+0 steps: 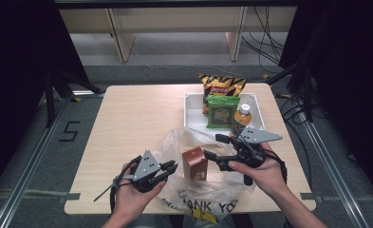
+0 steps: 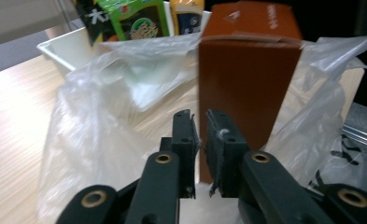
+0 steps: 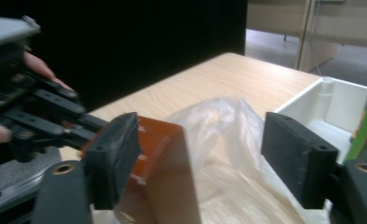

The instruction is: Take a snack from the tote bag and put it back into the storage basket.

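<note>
A brown carton (image 1: 194,164) stands upright inside a clear plastic bag (image 1: 208,190) at the table's front edge. My left gripper (image 1: 172,168) is just left of the carton, pointing at it. In the left gripper view its jaws (image 2: 199,119) stand a narrow gap apart with a shred of bag film clinging to one, and the carton (image 2: 246,84) is right behind them. My right gripper (image 1: 213,146) hangs over the carton from the right with its jaws wide apart. In the right gripper view (image 3: 202,140) the carton (image 3: 162,163) is beside the left pad, with no pad pressing on it.
A white tray (image 1: 190,114) at the back right holds a green packet (image 1: 222,113), a striped snack bag (image 1: 221,85) and an orange-capped bottle (image 1: 242,116). The bag's printed part hangs over the front edge. Bare wood lies to the left.
</note>
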`<control>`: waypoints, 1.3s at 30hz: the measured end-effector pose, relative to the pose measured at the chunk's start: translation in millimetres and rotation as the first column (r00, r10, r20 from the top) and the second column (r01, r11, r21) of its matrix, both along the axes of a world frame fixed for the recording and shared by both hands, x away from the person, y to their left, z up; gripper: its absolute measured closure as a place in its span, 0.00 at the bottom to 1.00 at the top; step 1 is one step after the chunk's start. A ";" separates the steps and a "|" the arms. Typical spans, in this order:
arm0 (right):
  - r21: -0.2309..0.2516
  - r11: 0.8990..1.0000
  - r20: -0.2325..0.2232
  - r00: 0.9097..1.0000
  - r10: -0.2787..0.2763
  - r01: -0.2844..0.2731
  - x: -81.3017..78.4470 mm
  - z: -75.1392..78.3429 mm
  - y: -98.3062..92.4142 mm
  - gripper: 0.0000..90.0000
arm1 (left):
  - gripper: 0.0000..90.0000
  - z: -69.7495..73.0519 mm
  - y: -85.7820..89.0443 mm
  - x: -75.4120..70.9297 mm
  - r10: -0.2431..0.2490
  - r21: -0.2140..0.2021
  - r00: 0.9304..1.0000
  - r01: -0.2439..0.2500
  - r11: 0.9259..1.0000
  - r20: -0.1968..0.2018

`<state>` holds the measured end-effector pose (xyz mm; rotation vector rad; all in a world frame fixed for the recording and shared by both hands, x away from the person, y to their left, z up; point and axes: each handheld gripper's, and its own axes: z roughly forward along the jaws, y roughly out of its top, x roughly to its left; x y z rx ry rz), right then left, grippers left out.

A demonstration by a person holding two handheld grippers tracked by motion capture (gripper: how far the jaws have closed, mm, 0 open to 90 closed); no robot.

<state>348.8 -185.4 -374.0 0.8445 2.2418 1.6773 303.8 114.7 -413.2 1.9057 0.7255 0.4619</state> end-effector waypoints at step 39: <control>-0.164 0.985 0.048 0.998 -0.045 0.052 -25.0 -38.6 58.0 0.12 | 0.85 -12.4 1.5 -7.9 -0.015 -0.013 1.000 0.015 1.000 -0.001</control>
